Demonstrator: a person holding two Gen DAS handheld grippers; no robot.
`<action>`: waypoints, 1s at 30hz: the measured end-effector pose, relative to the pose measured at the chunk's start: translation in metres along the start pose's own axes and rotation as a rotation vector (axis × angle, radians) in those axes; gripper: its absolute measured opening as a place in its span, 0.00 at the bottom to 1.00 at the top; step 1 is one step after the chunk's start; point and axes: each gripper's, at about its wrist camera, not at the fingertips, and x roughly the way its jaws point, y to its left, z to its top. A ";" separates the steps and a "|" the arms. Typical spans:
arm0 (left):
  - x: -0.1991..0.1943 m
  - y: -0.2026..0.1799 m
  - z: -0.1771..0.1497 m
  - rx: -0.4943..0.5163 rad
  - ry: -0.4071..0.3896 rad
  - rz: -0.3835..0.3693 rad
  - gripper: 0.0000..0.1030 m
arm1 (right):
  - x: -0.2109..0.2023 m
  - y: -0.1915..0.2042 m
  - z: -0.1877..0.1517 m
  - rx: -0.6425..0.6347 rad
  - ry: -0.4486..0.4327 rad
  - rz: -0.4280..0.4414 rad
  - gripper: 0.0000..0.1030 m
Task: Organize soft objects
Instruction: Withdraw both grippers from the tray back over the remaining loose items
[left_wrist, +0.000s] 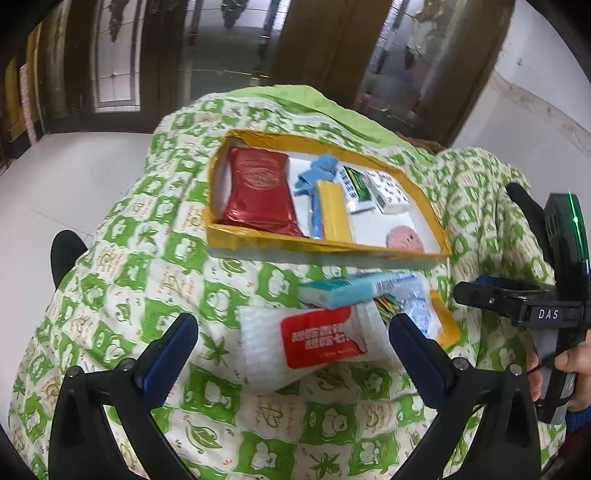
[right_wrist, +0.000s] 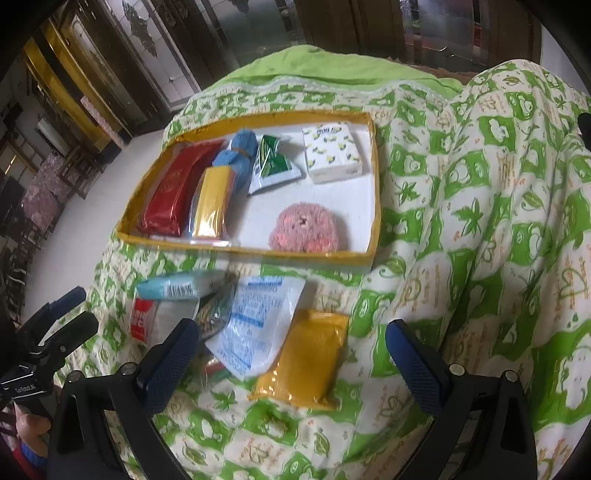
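Observation:
A yellow-rimmed tray lies on a green patterned quilt. It holds a red packet, a blue cloth, a yellow packet, a green sachet, a tissue pack and a pink plush. In front of the tray lie a red-and-white pouch, a teal box, a clear blue-printed bag and a mustard packet. My left gripper is open around the pouch. My right gripper is open over the mustard packet.
The quilt covers a rounded mound that drops off to a pale floor at left. Dark wooden doors stand behind. The quilt bulges up at right.

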 end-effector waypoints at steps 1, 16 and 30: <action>0.002 -0.002 -0.001 0.012 0.008 -0.003 1.00 | 0.001 0.001 -0.001 -0.003 0.008 -0.002 0.99; 0.027 -0.043 -0.021 0.275 0.102 0.016 1.00 | 0.018 0.012 -0.014 -0.049 0.104 -0.033 0.99; 0.056 -0.040 0.003 0.479 0.254 -0.056 1.00 | 0.028 0.016 -0.018 -0.054 0.142 -0.033 0.99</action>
